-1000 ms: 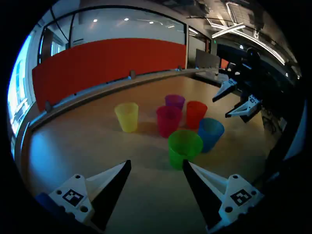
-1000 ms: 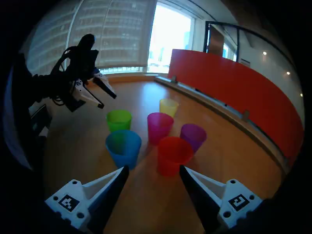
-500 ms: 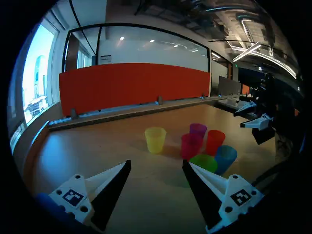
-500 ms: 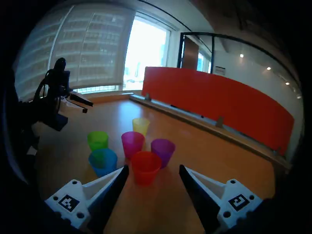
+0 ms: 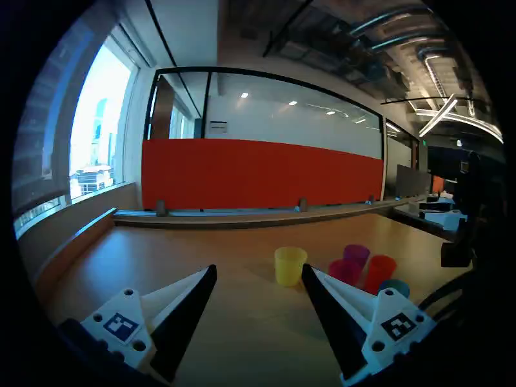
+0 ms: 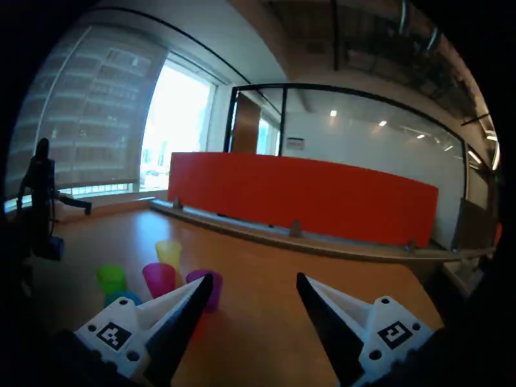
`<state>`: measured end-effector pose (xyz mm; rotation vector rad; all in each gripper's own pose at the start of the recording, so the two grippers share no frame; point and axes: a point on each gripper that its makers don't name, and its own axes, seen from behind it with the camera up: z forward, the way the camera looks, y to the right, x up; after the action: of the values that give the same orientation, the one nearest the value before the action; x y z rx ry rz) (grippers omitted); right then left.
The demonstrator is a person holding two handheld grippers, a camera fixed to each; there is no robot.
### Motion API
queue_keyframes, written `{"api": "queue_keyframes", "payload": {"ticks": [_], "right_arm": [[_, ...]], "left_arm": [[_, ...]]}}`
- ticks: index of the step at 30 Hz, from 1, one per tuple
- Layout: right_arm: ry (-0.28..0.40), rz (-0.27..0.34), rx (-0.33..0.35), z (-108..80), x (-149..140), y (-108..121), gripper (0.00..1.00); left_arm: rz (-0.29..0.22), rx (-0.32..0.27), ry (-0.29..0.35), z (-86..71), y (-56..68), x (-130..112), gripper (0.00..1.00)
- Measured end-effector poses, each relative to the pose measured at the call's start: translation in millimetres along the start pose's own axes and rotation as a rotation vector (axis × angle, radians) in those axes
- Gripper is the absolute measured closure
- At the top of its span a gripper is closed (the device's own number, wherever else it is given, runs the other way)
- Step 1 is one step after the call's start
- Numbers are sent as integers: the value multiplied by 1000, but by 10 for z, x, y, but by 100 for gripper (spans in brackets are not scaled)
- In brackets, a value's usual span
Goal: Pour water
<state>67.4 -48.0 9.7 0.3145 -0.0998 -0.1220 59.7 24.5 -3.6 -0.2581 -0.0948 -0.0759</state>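
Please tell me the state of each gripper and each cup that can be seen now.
Left gripper: open, holding nothing.
Right gripper: open, holding nothing.
Yellow cup: upright, contents not visible.
Pink cup: upright.
Purple cup: upright.
Green cup: upright.
Red cup: upright.
Blue cup: upright, partly hidden.

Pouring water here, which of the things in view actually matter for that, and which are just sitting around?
For the job:
yellow cup, pink cup, purple cup, red cup, blue cup, green cup; left gripper and right gripper, jaws open and empty.

Just there:
table, red divider, window.
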Motion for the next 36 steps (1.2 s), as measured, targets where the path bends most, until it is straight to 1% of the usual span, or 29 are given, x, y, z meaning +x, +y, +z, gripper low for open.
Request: {"api": "queue_keyframes", "payload": {"ticks": [2,5,8,11,14,18,20,23,29,32,36], "right_arm": [[23,15,-62,-16,63,145,0],[52,40,-171,-67,123,366,0],[78,58,-236,-135,169,485,0],[99,88,-273,-203,208,528,0],[117,127,-295,-259,234,549,0],[128,168,-311,-306,235,566,0],[126,177,-316,-319,210,567,0],[119,173,-320,-334,150,552,1],[103,177,-349,-365,8,576,1],[85,182,-364,-370,-54,592,0],[75,187,-379,-351,-87,608,1]], "left_arm": [[-22,34,22,-24,-56,41,2],[-36,63,63,-73,-87,122,2],[-40,80,80,-116,-89,141,2],[-54,105,74,-148,-125,127,2],[-72,127,85,-176,-177,146,2],[-77,147,105,-200,-209,158,2],[-75,158,111,-204,-216,151,2],[-78,167,111,-187,-217,118,2],[-94,170,129,-127,-176,61,2],[-78,185,134,-96,-187,22,2],[-30,216,135,-54,-205,-28,2]]}}
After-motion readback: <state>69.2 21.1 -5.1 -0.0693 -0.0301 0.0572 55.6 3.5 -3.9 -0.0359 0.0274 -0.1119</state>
